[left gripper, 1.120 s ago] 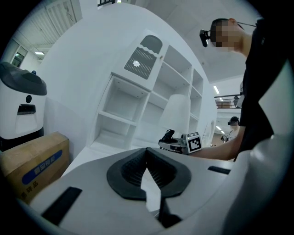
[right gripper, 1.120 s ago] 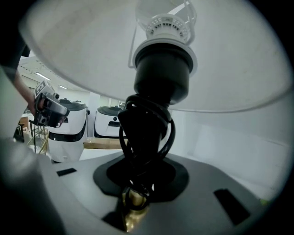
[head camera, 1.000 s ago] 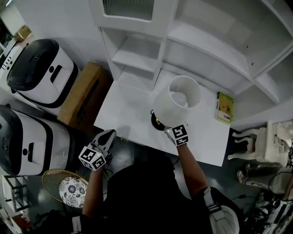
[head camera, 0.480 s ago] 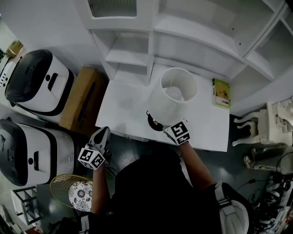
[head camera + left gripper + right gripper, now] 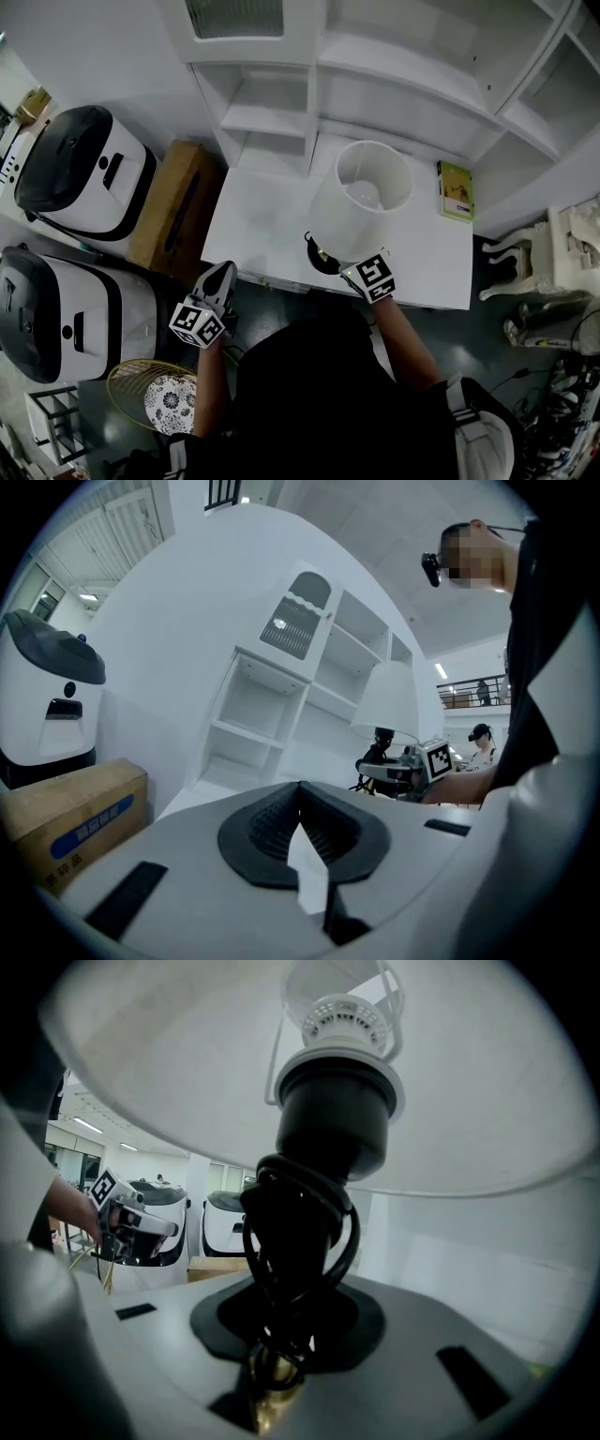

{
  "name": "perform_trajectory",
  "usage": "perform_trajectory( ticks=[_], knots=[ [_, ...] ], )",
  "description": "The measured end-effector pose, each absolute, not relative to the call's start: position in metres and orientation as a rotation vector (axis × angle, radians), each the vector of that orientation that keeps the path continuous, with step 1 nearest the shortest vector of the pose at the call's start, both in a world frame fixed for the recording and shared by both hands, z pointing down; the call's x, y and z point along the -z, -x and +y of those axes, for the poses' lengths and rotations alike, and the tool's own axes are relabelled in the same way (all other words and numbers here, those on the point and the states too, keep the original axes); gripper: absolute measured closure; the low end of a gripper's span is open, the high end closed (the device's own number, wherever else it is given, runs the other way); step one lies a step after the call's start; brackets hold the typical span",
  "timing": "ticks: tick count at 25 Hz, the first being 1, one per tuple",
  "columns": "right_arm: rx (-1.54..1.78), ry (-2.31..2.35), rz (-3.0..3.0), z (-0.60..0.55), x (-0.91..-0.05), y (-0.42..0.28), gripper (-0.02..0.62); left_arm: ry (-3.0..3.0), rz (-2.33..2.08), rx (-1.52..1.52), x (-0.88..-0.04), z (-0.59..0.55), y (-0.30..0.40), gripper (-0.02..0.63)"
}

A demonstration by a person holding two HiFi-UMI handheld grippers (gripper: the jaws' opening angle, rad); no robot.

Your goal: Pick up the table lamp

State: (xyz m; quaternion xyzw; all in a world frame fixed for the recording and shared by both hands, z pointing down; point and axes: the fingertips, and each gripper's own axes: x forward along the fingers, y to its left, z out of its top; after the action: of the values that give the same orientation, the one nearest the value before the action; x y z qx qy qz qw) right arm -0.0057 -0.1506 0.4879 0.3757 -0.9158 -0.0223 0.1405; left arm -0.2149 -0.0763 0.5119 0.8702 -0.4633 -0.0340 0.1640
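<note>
Shelving (image 5: 281,122) rises behind the white table (image 5: 262,225) in the head view. There the table lamp (image 5: 361,202) sits at the table's near edge, its shade hiding the grip. Only the right gripper view shows the right gripper (image 5: 281,1335) clamped on the lamp's black, cord-wrapped stem. Off the table's corner, the left gripper (image 5: 302,855) has its fingers together, empty.
</note>
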Motion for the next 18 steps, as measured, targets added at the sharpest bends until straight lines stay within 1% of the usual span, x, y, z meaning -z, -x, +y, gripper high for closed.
perform_trajectory(
  ticks=[18],
  knots=[
    [0.079,-1.086,-2.64,-0.1578,-0.4837,0.0083,0.506,-2.493,-1.323,0.096,-0.5081,-0.0808,0.2219,0.595]
  ],
)
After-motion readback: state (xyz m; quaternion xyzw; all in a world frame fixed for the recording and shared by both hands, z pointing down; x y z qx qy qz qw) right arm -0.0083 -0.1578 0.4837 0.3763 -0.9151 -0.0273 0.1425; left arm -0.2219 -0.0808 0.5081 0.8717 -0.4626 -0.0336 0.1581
